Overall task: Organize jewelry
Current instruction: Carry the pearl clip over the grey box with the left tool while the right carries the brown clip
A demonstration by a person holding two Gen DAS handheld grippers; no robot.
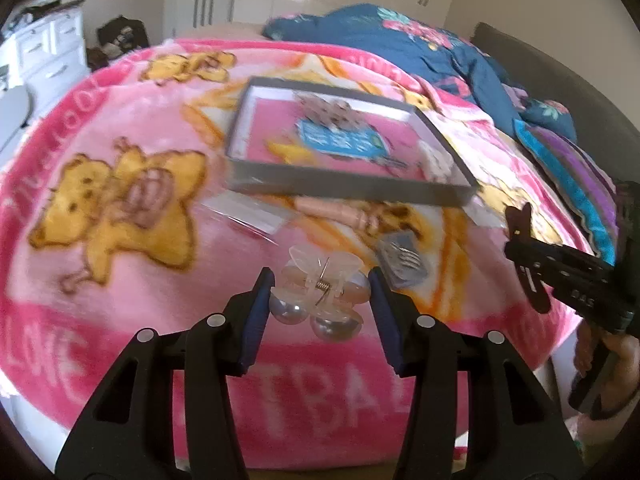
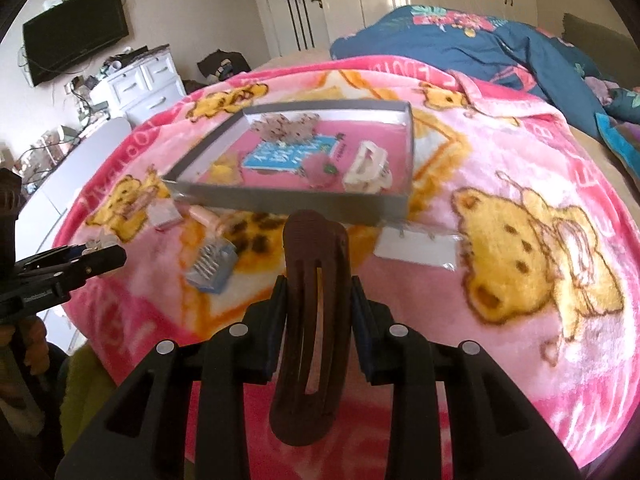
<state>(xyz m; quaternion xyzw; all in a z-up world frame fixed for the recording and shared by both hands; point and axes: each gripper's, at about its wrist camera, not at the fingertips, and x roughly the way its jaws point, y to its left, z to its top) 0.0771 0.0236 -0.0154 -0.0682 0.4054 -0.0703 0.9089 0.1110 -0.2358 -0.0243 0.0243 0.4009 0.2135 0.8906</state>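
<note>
Right gripper (image 2: 318, 292) pinching long brown plastic hair clip (image 2: 312, 320), long axis pointing ahead toward shallow grey cardboard box (image 2: 288, 202); left gripper (image 1: 320, 284) clasping clear butterfly claw clip (image 1: 320, 280).

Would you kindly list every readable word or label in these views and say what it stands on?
"TBA": pink blanket, white letters cut off below the left tool.
Blanket border lettering: too warped to read.
Blue card in the grey tray: blurred.
Print on the tool bodies: too small.
</note>
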